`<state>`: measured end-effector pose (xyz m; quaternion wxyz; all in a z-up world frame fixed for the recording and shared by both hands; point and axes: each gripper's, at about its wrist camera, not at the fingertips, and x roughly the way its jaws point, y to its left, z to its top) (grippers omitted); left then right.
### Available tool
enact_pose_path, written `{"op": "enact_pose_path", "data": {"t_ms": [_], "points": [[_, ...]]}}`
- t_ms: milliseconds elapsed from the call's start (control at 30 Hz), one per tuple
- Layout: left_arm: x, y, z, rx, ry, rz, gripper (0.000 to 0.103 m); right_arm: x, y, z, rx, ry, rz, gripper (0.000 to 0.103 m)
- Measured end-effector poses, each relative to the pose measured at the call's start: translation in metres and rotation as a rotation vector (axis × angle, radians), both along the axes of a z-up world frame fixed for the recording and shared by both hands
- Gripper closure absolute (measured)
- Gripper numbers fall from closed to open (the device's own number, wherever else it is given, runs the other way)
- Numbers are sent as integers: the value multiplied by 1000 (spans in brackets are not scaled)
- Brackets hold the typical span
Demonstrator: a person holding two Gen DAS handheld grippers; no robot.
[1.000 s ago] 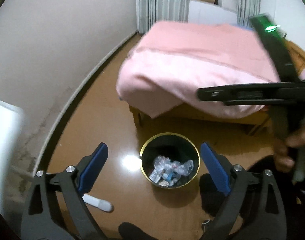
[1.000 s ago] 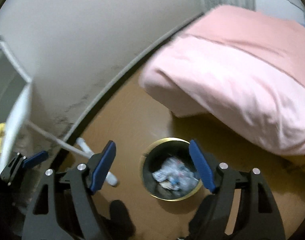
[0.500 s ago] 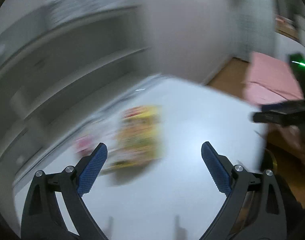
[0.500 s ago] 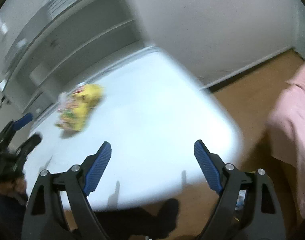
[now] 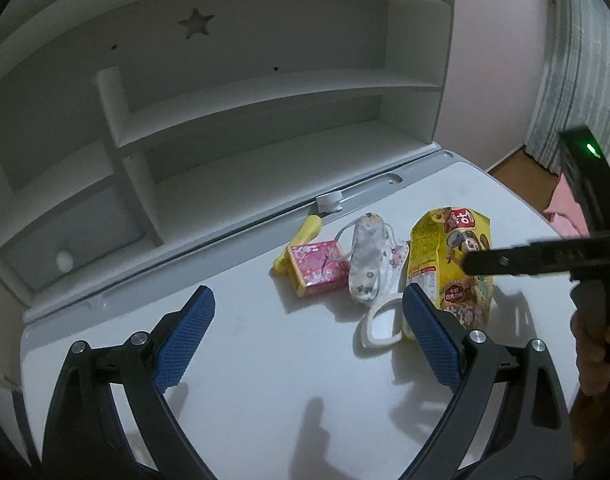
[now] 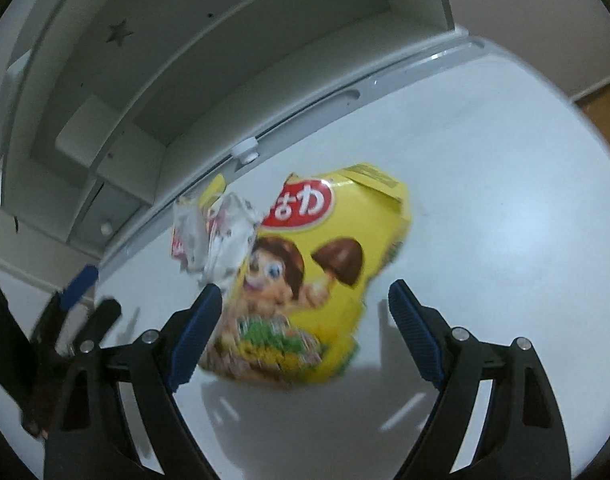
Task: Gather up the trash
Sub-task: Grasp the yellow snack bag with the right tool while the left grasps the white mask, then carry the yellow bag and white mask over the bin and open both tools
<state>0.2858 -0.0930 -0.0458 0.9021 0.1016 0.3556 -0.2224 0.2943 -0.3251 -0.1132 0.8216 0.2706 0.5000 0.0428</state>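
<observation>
Trash lies on a white desk [image 5: 265, 380]: a yellow snack box [image 5: 453, 268], a crumpled patterned face mask [image 5: 371, 264] with white ear loops, a pink packet [image 5: 319, 268] and a yellow wrapper [image 5: 297, 244]. My left gripper [image 5: 305, 338] is open and empty, just short of the pile. My right gripper [image 6: 301, 332] is open and empty over the near end of the yellow box [image 6: 317, 280]; the mask [image 6: 217, 236] lies left of it. The right gripper also shows in the left wrist view [image 5: 545, 260].
A white shelf unit [image 5: 233, 92] with a star cut-out stands at the desk's back. A small white knob [image 5: 329, 202] sits on the grey back rail. Wooden floor [image 5: 517, 176], curtain and a pink bed lie to the right beyond the desk edge.
Both grippers swung up from the floor bin with trash in it to the desk. They now face the trash pile, the right one close over the yellow box.
</observation>
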Motion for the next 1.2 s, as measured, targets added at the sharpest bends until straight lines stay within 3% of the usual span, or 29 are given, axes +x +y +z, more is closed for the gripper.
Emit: {"op": "enact_pose_path", "data": {"t_ms": [100,133,167,333,467,633,767,800,1000,1200], "points": [[8,-9,-6,19,-16,-20,11,12,1,-5,19,30,-11,21],[11,-12,-9,25,-12,-26,11,12,-1,-7,17,40,-13,36],[14,-17,-11,29,-11,-31,11,11,-1,-8,33,38,-5,43],[20,-44,-15,53,-34,-73,13,-5,-7,3,10,-3,14,44],[25,-68,-24,87,-34,-106,22,-23,-21,14,15,-30,21,44],[29,-88,-38,119,22,-135,47,-45,-37,21,9,-45,18,44],[29,-95,-43,144,49,-111,98,-65,-52,24,-1,-50,7,44],[29,-96,-43,141,51,-103,103,-72,-55,26,-8,-54,5,44],[4,-119,-21,115,5,-136,103,-122,-94,39,-43,-86,-51,44],[-45,-189,1,76,-29,-261,103,-194,-158,43,-77,-95,-179,44]]}}
